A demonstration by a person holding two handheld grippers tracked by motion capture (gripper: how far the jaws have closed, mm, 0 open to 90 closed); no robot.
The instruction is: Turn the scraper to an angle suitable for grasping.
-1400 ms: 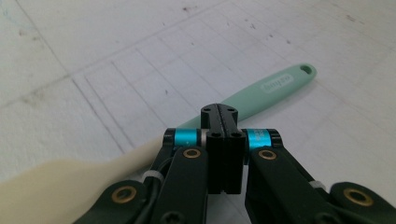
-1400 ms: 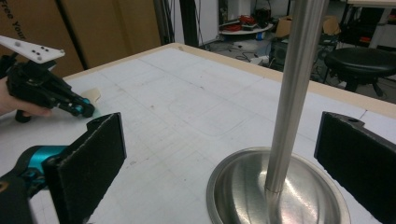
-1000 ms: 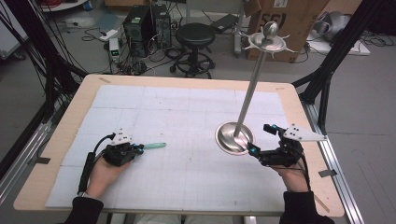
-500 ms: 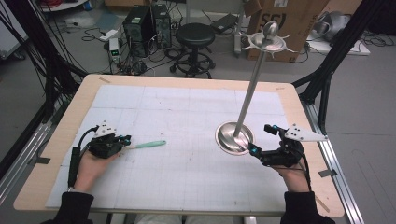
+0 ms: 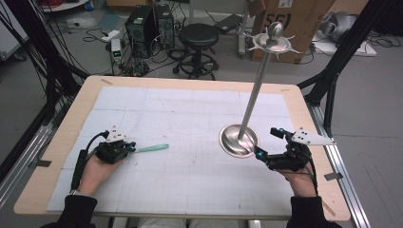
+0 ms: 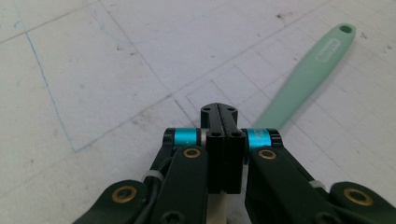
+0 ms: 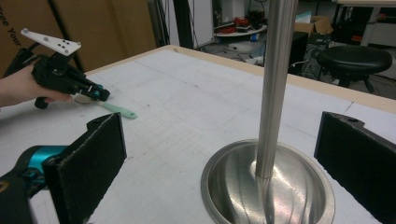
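White gridded mat [image 5: 190, 123] over wooden table [image 5: 62, 142]; stool [image 5: 198, 35], computer towers [image 5: 147, 21], cardboard box [image 5: 294, 19] behind. Steel stand [image 5: 240, 140] on mat, right of centre. Left gripper [image 5: 129, 147] low at mat's left, jaws clamped on green spatula [image 5: 152, 147] lying flat. Right gripper [image 5: 267, 141] just beside stand base, jaws wide apart.

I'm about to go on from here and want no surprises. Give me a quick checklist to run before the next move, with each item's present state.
1. Left claw shut: ok, jaws pressed together.
2. Left claw gripping the green utensil: cannot tell; the handle runs out from behind the jaws, contact hidden.
3. Right claw open: ok, jaws wide apart.
4. Metal stand between the right jaws: ok, its pole rises between them, untouched.
5. Stand upright on the table: ok, base flat.
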